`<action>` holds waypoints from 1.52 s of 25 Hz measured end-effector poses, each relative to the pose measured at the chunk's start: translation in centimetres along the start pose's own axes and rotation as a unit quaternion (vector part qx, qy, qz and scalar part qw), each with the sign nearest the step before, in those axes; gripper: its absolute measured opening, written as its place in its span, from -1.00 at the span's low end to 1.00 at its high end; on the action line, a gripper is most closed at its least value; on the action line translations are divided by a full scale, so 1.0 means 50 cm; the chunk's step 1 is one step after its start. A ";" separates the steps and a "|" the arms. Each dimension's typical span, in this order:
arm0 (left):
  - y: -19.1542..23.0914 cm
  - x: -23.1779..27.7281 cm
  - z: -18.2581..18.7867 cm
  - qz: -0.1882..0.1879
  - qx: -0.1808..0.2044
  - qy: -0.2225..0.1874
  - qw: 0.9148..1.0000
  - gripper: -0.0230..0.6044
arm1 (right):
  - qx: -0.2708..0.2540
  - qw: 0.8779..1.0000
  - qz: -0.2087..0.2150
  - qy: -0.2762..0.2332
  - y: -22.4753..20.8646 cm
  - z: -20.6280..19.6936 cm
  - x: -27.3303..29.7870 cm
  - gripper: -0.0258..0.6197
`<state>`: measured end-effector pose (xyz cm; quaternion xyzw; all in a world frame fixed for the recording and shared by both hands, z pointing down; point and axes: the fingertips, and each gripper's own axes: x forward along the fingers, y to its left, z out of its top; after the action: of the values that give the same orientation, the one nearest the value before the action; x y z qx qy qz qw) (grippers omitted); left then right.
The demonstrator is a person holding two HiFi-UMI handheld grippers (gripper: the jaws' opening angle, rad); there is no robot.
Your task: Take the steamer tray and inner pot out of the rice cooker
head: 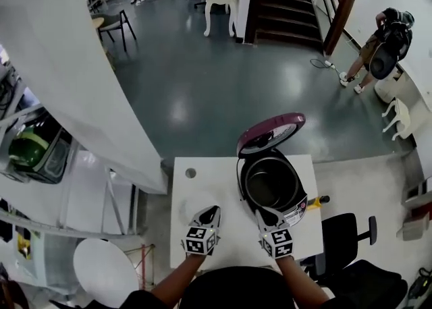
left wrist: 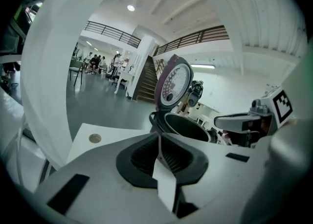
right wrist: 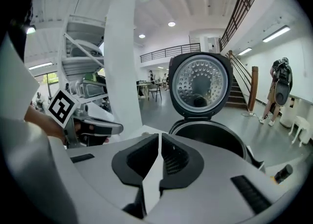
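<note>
Cooker (head: pixel 298 201) stands open on white table (head: pixel 202 169), lid (head: pixel 270 132) tipped up behind it, dark inner pot (head: pixel 271 183) seated inside. Steamer tray: can't make one out in the cooker, so pot looks like the step in hand. Left gripper (head: pixel 214 210) sits just left of cooker's front, right gripper (head: pixel 260 214) at cooker's front rim. Both have jaws closed tight, nothing betw. them. To do it well, I'd judge: open jaws wide first, come in over cooker's mouth, pinch pot's rim on opp. sides, one gripper each. Lift straight up and level till clear of cooker's wall, keeping off the lid. Pot looks smooth, so a thin-rim grip may slip.
</note>
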<state>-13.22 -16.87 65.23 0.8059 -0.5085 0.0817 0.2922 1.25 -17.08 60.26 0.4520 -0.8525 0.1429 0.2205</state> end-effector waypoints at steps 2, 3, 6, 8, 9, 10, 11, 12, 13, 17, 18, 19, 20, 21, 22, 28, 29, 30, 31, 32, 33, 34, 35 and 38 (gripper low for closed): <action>-0.034 0.015 0.005 -0.002 0.000 -0.002 1.000 -0.87 | -0.004 1.000 -0.010 -0.002 -0.053 0.004 -0.025 -0.88; -0.049 0.025 0.008 -0.002 -0.002 -0.002 1.000 -0.87 | -0.004 1.000 -0.018 -0.003 -0.081 0.006 -0.034 -0.88; -0.086 0.055 0.018 0.000 0.003 -0.001 1.000 -0.87 | 0.006 0.999 -0.033 -0.015 -0.157 0.011 -0.053 -0.88; -0.110 0.078 0.028 0.001 0.010 -0.001 1.000 -0.87 | 0.017 0.999 -0.035 -0.023 -0.201 0.013 -0.063 -0.90; -0.123 0.090 0.032 0.001 0.013 -0.001 1.000 -0.87 | 0.021 0.999 -0.035 -0.024 -0.223 0.014 -0.070 -0.90; -0.135 0.101 0.036 0.003 0.015 0.000 1.000 -0.87 | 0.023 0.999 -0.036 -0.023 -0.245 0.014 -0.076 -0.90; -0.145 0.111 0.039 0.006 0.018 0.000 1.000 -0.87 | 0.021 0.999 -0.037 -0.023 -0.266 0.014 -0.080 -0.90; -0.154 0.122 0.043 0.011 0.020 0.001 1.000 -0.87 | 0.018 0.999 -0.038 -0.023 -0.287 0.016 -0.083 -0.90; -0.160 0.131 0.047 0.016 0.023 0.002 1.000 -0.87 | 0.016 0.999 -0.038 -0.024 -0.306 0.017 -0.083 -0.90; -0.180 0.163 0.057 0.042 0.027 0.003 0.999 -0.87 | 0.013 0.999 -0.028 -0.024 -0.367 0.021 -0.072 -0.90; -0.184 0.170 0.058 0.049 0.027 0.005 0.998 -0.87 | 0.009 0.999 -0.024 -0.025 -0.380 0.023 -0.068 -0.90; -0.187 0.177 0.059 0.056 0.026 0.007 0.998 -0.87 | 0.003 1.000 -0.018 -0.024 -0.391 0.025 -0.064 -0.90; -0.187 0.183 0.060 0.064 0.025 0.009 0.998 -0.87 | -0.004 1.000 -0.012 -0.023 -0.401 0.027 -0.058 -0.90; -0.185 0.187 0.060 0.073 0.025 0.011 0.997 -0.87 | -0.010 1.000 -0.006 -0.020 -0.410 0.028 -0.051 -0.90; -0.180 0.192 0.060 0.082 0.024 0.013 0.996 -0.87 | -0.015 1.000 0.002 -0.017 -0.419 0.029 -0.043 -0.90; -0.163 0.218 0.057 0.136 0.015 0.023 0.990 -0.87 | -0.011 0.999 0.037 0.018 -0.476 0.002 0.011 -0.90; -0.160 0.222 0.054 0.143 0.011 0.025 0.989 -0.87 | -0.013 0.999 0.041 0.027 -0.483 -0.005 0.020 -0.90; -0.158 0.226 0.050 0.149 0.007 0.028 0.988 -0.87 | -0.016 0.998 0.046 0.036 -0.487 -0.011 0.027 -0.90; -0.157 0.229 0.047 0.153 0.005 0.030 0.988 -0.87 | -0.019 0.998 0.051 0.044 -0.492 -0.017 0.034 -0.89; -0.159 0.233 0.045 0.155 0.003 0.032 0.987 -0.87 | -0.020 0.997 0.054 0.050 -0.499 -0.021 0.041 -0.89; -0.161 0.239 0.044 0.156 0.003 0.033 0.987 -0.87 | -0.019 0.997 0.056 0.054 -0.507 -0.024 0.047 -0.89; -0.164 0.244 0.043 0.156 0.004 0.034 0.987 -0.87 | -0.017 0.997 0.057 0.057 -0.517 -0.026 0.052 -0.89; -0.166 0.249 0.043 0.157 0.005 0.035 0.987 -0.87 | -0.014 0.996 0.058 0.060 -0.524 -0.029 0.059 -0.89; -0.155 0.255 0.048 0.162 0.004 0.034 0.986 -0.87 | -0.011 0.995 0.063 0.076 -0.527 -0.036 0.086 -0.72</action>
<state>-0.92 -25.60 65.75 0.7111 -0.6213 0.1576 0.2891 21.54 -33.84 65.16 0.3829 -0.8614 0.1812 0.2804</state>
